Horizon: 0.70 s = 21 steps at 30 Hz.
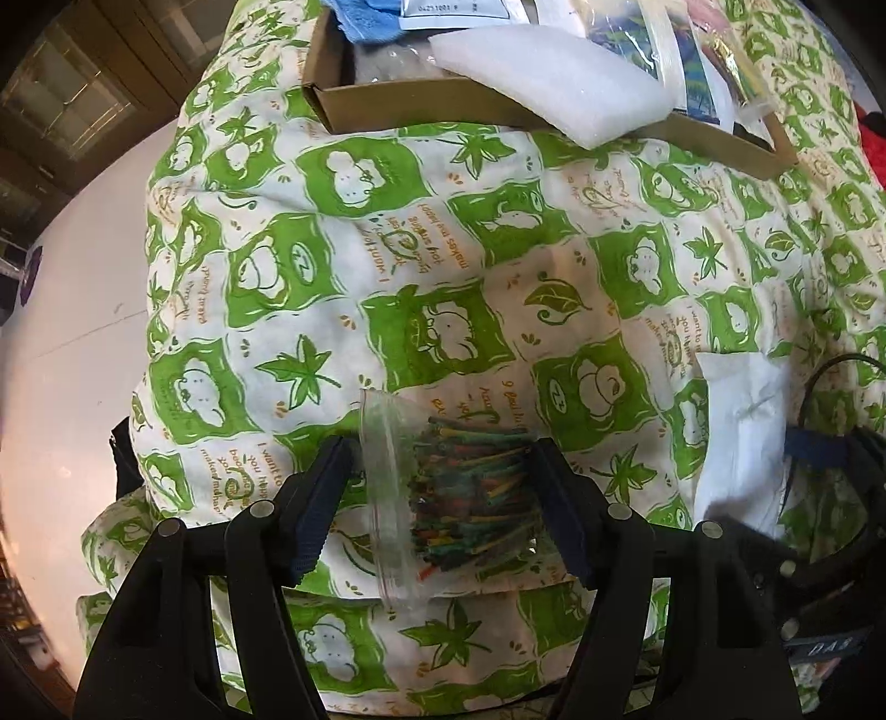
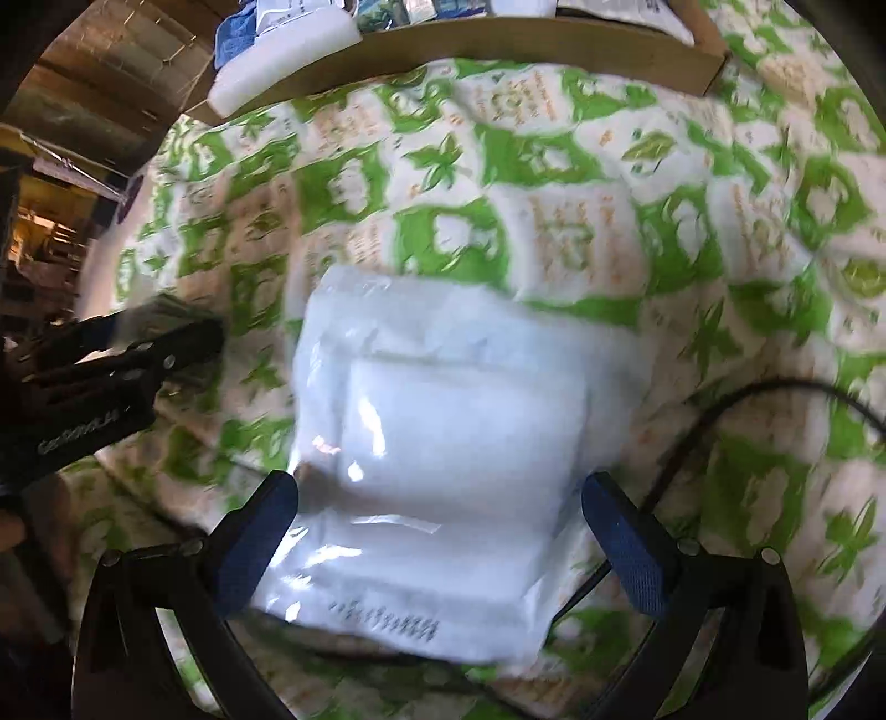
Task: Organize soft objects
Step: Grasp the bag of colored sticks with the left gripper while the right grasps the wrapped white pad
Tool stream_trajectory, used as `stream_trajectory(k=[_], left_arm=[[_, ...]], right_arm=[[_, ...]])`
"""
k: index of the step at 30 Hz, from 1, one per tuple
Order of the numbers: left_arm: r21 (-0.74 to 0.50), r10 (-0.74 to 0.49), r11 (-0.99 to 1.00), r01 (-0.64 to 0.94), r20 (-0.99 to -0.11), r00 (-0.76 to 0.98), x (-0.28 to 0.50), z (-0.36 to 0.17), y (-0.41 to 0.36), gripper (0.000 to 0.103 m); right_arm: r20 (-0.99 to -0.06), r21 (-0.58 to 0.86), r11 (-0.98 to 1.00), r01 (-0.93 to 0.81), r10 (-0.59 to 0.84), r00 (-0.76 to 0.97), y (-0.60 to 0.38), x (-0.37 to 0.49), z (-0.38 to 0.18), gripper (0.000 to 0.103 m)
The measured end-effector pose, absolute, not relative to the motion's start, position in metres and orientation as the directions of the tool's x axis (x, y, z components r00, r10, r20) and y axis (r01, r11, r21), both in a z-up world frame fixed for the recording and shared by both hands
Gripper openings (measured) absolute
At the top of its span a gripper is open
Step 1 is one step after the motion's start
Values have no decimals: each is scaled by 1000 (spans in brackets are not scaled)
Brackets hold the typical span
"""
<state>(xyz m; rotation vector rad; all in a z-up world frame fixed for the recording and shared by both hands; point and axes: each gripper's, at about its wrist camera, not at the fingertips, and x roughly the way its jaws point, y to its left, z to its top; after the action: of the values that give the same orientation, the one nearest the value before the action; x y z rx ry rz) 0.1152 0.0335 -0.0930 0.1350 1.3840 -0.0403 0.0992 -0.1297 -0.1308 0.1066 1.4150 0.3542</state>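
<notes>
A clear zip bag of colourful thin sticks (image 1: 476,487) lies on a green-and-white quilt (image 1: 387,266). My left gripper (image 1: 443,498) points down over it, open, one finger on each side of the bag. A white soft packet in clear plastic (image 2: 454,421) lies flat on the same quilt, and it also shows in the left wrist view as the white packet (image 1: 736,421). My right gripper (image 2: 443,531) stands wide open above its near end, with the pads clear of it. The right wrist view is blurred. The left gripper's black body (image 2: 111,360) appears there at the left.
A shallow cardboard box (image 1: 398,102) sits at the quilt's far edge, holding a white foam block (image 1: 554,83), a blue cloth (image 1: 371,22) and several plastic packets. A black cable (image 2: 720,410) runs across the quilt right of the white packet. A white surface (image 1: 66,360) lies beyond the quilt on the left.
</notes>
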Motion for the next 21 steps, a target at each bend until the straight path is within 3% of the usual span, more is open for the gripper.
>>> stream_trajectory(k=[2,7,9,11,13,18,20,21], left_arm=[[58,37,993,102,-981,192,116,-92,31,68],[-14,-39,995,103,-968,246,113,-79,30,32],[-62,-88,993,105,-960,267,112,-73,29,27],[-118,-145,986,115,-955,261,112,-70,28,27],[-136,-164,982,128,-955,246,113,-74,22,27],[-153,-184,977,151,-959,215,113,-81,11,27],[-160,-190,975,153,-959,211,111,-82,8,27],[-160,-191,975,155,-958,212,109,-82,5,27]], right_arm=[[-944,284,942,-181,308,116,-136,100,-130,91],[-937,293,933,-209,324,134,-155,105,-120,63],[-930,301,930,-211,335,148,-164,106,-114,49],[-916,330,920,-213,366,164,-171,110,-106,27],[-892,395,895,-207,428,146,-176,113,-101,19],[-835,531,833,-156,546,75,-169,121,-107,21],[-824,552,824,-123,562,66,-171,123,-111,46],[-826,550,827,-117,559,72,-172,123,-111,51]])
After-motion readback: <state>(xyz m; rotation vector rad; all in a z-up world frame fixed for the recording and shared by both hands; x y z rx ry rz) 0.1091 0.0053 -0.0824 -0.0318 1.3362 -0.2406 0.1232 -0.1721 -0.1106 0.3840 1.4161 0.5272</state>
